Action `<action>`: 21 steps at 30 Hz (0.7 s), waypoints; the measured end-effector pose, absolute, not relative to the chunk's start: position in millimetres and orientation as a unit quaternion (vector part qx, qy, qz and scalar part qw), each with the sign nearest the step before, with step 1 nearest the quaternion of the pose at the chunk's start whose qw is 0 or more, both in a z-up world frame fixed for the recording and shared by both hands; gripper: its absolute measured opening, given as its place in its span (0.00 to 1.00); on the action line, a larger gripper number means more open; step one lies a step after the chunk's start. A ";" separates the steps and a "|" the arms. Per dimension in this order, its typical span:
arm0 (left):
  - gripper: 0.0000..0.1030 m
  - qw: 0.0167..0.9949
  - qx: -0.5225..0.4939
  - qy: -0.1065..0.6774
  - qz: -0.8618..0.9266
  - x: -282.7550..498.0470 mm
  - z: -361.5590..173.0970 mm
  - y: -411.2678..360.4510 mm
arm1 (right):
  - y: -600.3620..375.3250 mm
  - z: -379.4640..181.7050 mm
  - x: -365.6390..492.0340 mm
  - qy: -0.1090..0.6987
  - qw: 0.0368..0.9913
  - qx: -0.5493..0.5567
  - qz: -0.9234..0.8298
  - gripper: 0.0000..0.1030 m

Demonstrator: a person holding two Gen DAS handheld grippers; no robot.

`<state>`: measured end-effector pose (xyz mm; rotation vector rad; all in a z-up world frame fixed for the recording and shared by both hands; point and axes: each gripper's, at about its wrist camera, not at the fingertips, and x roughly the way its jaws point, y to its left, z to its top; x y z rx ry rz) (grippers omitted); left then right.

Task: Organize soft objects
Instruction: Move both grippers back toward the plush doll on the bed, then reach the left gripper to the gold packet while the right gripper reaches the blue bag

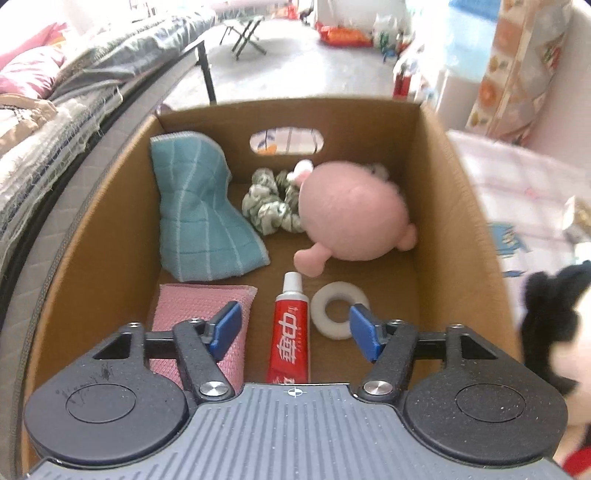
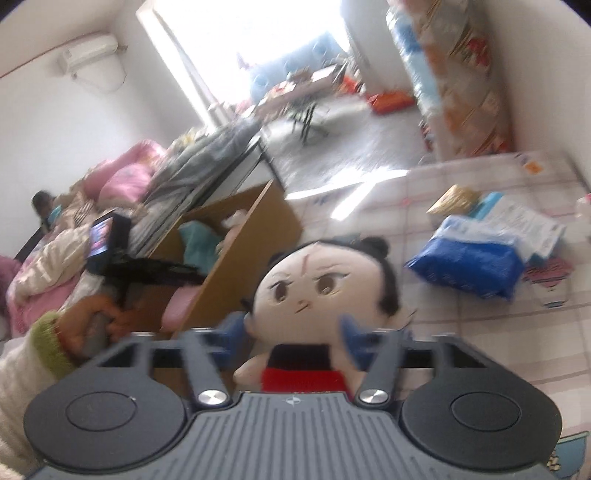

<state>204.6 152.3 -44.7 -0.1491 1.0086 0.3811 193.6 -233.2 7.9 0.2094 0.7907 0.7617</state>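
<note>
Two grippers in play. Left gripper (image 1: 295,326) hangs over the open cardboard box (image 1: 458,177), blue fingers (image 1: 227,325) spread wide, nothing held. Box contents: teal cloth (image 1: 201,210) propped against the left wall, pink cloth (image 1: 201,308) flat below it and partly hidden by the left finger, green patterned scrunchie (image 1: 271,203) near the back, pink plush (image 1: 352,214) touching the scrunchie, red toothpaste tube (image 1: 290,332) lying between the fingers, white tape roll (image 1: 338,310) just beside the tube, close to the right finger. Handle cutout (image 1: 286,140) in the far wall.

Right gripper (image 2: 297,328) has its blue fingers (image 2: 351,332) around the black-haired doll (image 2: 325,284), at neck and shoulder level; blurred, so actual contact can't be confirmed. Doll is upright, facing the camera, red and black clothing, outside the box and to its right; its edge also shows at the right of the left wrist view. Person's left hand (image 2: 96,325), with a cream and green sleeve, sits left of the doll, beside the box.

Surface under the box: pale checked sheet (image 2: 424,332), with a blue package (image 2: 469,266) and papers (image 2: 524,221) on it, well apart from the doll. Bed with piled bedding (image 1: 55,122) left of the box. Folding table (image 1: 245,29) on the grey floor beyond, wall AC unit (image 2: 92,55), bright window behind.
</note>
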 end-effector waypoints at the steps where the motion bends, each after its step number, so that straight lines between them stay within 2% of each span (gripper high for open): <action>1: 0.72 0.860 -0.072 0.472 0.179 198.5 -39.0 150.3 | -236.2 7.4 190.6 0.367 0.855 0.097 0.353 0.72; 3: 0.82 0.871 -0.071 0.455 0.172 186.3 -27.3 144.2 | -243.4 6.0 185.8 0.355 0.870 0.090 0.330 0.76; 6: 0.91 0.886 -0.048 0.429 0.172 168.9 -9.4 130.7 | -255.9 0.1 179.1 0.340 0.885 0.093 0.305 0.82; 10: 0.95 0.908 -0.034 0.385 0.163 145.3 17.8 111.5 | -272.3 -10.0 174.1 0.331 0.895 0.106 0.279 0.86; 15: 0.99 0.932 -0.023 0.336 0.133 127.5 49.6 84.0 | -294.1 -23.9 171.2 0.327 0.903 0.121 0.251 0.86; 21: 1.00 0.945 -0.014 0.324 0.049 134.1 66.9 33.5 | -316.3 -39.4 175.4 0.325 0.905 0.146 0.233 0.86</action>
